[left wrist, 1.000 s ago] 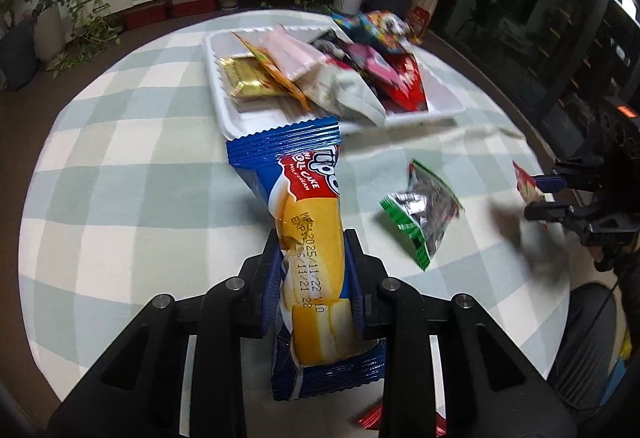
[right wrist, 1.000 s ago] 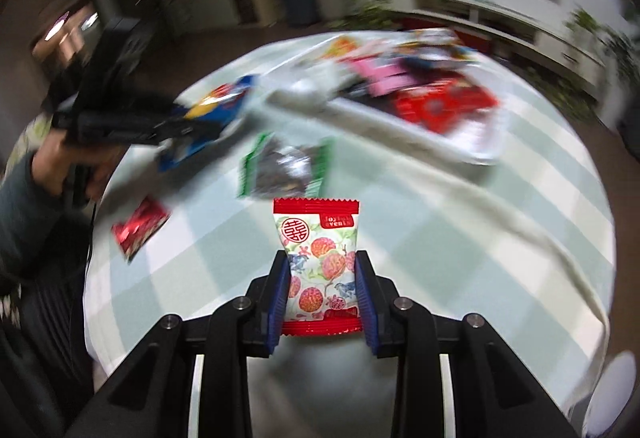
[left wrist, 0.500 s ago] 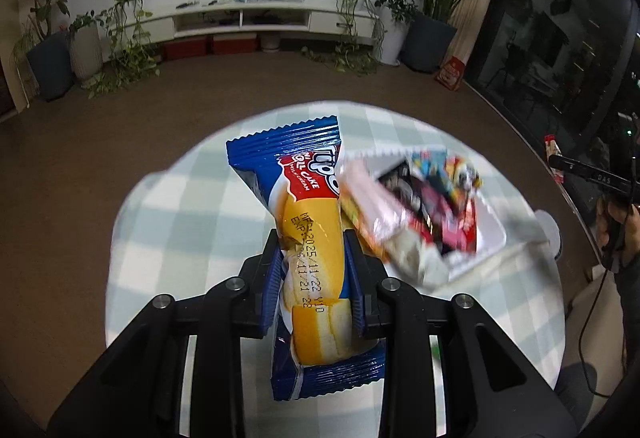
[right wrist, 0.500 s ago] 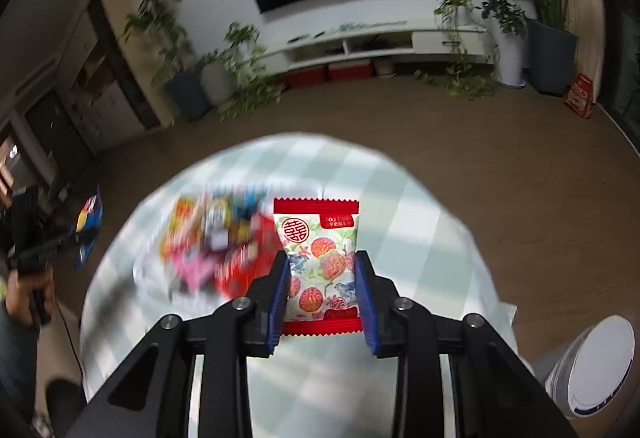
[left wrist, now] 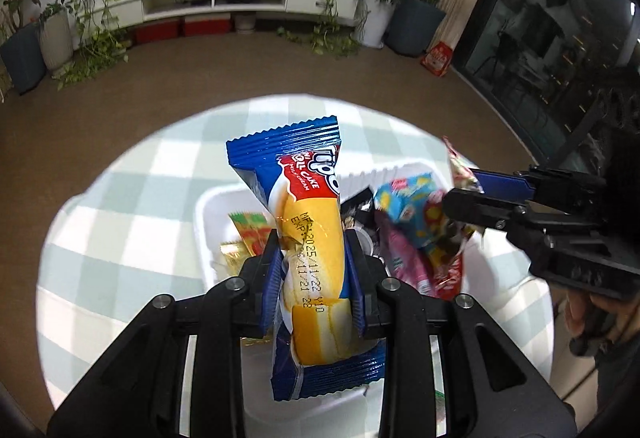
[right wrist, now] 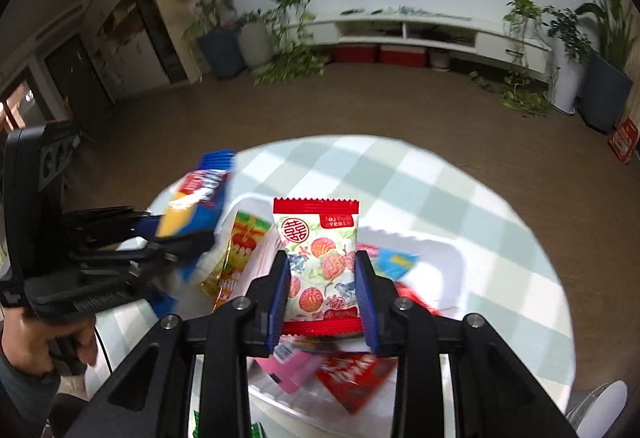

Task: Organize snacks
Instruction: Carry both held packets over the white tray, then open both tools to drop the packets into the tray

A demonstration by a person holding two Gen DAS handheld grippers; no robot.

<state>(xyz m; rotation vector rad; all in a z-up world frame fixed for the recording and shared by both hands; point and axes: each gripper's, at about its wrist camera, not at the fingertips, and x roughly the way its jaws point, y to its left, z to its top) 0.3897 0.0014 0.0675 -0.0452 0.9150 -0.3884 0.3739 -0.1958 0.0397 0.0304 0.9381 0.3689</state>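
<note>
The left gripper (left wrist: 313, 274) is clamping a blue-and-yellow roll cake packet (left wrist: 308, 234) between its 2 pads, holding it above the white tray (left wrist: 204, 222). The right gripper (right wrist: 322, 290) is clamping a red-and-white lychee-print candy packet (right wrist: 320, 258), also over the tray. Below them, mixed snack packets (left wrist: 408, 214) are lying piled in the tray, which is sitting on the round checked table (left wrist: 132, 198). Beyond are the floor and potted plants (left wrist: 96, 34).

Both grippers tilt steeply downward, side by side. The left gripper (left wrist: 313, 278) has its jaws clamped on a packet; the right gripper (right wrist: 323, 288) likewise, a bare hand (right wrist: 38, 338) gripping the left one's handle
</note>
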